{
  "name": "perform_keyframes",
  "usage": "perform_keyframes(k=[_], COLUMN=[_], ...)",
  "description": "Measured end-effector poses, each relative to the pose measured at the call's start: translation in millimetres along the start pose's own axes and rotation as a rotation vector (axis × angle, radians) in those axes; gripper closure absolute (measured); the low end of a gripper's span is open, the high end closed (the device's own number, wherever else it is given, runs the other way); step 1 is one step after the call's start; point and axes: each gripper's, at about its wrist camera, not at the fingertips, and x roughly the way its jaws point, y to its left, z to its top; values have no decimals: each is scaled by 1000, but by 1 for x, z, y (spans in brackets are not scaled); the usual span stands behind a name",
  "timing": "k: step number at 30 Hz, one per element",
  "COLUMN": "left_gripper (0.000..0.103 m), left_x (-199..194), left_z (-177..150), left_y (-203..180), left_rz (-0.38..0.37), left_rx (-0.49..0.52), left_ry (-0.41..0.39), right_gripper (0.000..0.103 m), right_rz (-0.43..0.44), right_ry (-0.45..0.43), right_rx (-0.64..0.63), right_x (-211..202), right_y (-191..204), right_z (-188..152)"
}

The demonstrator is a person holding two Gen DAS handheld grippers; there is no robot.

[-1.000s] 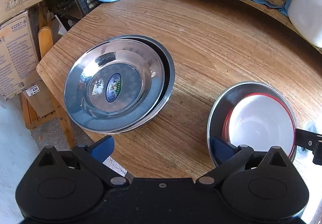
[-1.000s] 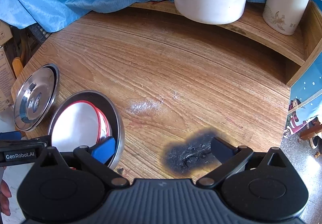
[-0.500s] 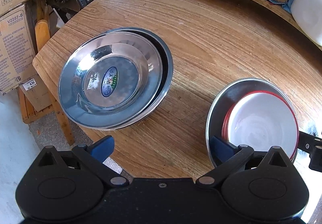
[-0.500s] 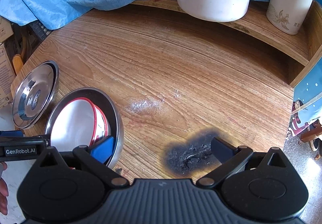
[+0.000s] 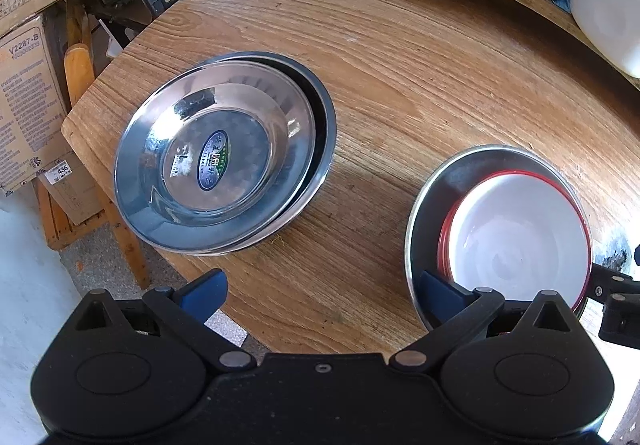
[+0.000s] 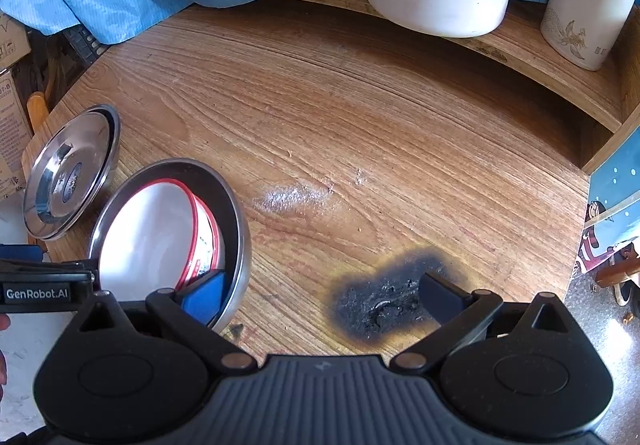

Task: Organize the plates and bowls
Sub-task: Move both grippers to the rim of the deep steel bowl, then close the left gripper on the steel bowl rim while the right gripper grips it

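The left gripper (image 5: 320,295) is held wide open and empty over the near edge of the round wooden table (image 5: 420,57); its right blue finger pad (image 5: 438,295) overlaps the near rim of the steel bowl (image 5: 448,181). The right gripper (image 6: 322,295) is likewise spread wide and empty, with one pad at that same bowl's rim and the other over a charred black patch (image 6: 384,301).

The stack of shiny stainless-steel plates (image 5: 224,153) is seen at the near left of the table. To its right, white red-rimmed bowls (image 5: 516,237) are nested inside the steel bowl.

The steel pieces are judged light, rigid and slippery; a grip across the raised rim is advised. The white bowls appear stiff and possibly chippable, and are best taken at the lip.

The number of nested pieces cannot be determined. The near rims are hidden by the gripper bodies. Contact between pads and rim cannot be confirmed.
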Motion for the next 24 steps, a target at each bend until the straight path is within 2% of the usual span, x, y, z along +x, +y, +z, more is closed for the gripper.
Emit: perform_keyframes(k=[5, 8, 12, 15, 24], left_gripper=[2, 6, 7, 8, 27], left_x=[1, 1, 1, 0, -4], left_z=[1, 1, 1, 1, -2], left_y=[2, 3, 1, -1, -2], left_rz=[-16, -33, -33, -34, -91], left_rx=[-1, -1, 9, 20, 21], left_ry=[9, 8, 7, 3, -19], right_gripper=[1, 6, 7, 13, 27], right_rz=[33, 55, 44, 63, 141], right_ry=[9, 9, 7, 7, 17], right_rx=[33, 46, 49, 61, 124], right_x=[1, 0, -1, -3, -3], right_y=[-6, -8, -5, -6, -13], right_z=[-2, -3, -3, -3, -6])
